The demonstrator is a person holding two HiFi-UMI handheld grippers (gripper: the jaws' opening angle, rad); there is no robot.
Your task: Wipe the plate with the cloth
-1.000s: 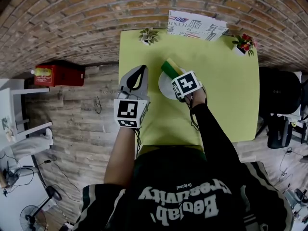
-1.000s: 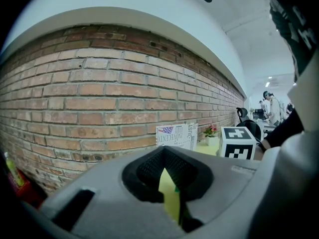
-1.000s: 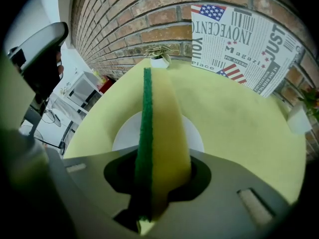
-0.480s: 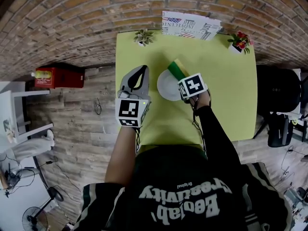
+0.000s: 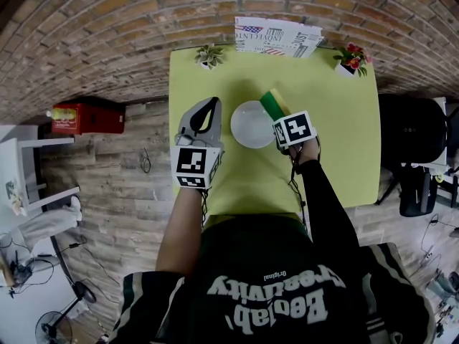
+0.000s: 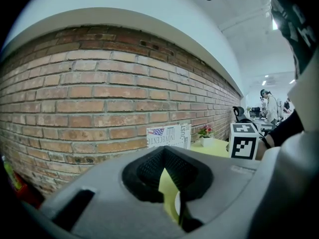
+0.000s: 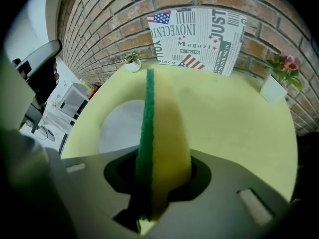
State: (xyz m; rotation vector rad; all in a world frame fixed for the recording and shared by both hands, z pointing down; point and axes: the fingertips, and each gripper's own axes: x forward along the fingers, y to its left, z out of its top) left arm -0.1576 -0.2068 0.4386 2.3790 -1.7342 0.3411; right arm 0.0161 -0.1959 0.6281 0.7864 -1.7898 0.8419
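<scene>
1. Sponge (image 7: 167, 128), which serves as the task's cloth: yellow with a green scouring face. It is clamped on edge between the jaws of my right claw (image 5: 282, 119), green side turned left, and sticks out well ahead of the tips. The jaws are closed only as far as its thickness allows.
2. Plate (image 5: 252, 124): white, round, flat on the table (image 5: 337, 163). It lies just left of and a little below my right claw. The sponge's far end sits at the plate's right rim. I cannot tell if it touches the rim or hangs just clear of it.
3. Step in hand, as I judge it: the wipe itself, with the sponge off at the rim and not on the plate's face.
4. Next move calls for swinging my right claw left and lowering it so the sponge presses on the plate, then sweeping across. I should go lightly, since nothing pins the plate and it may slide.
5. Left claw (image 5: 210, 107): jaws drawn together at the tips, nothing in them, raised to the plate's left. It could come in and steady the rim.
6. Further ahead of my right claw: a newsprint sign (image 7: 197, 39) against the brick wall (image 5: 107, 34), a small green plant (image 7: 132, 61) ahead-left, and a flower pot (image 7: 279, 78) ahead-right.
</scene>
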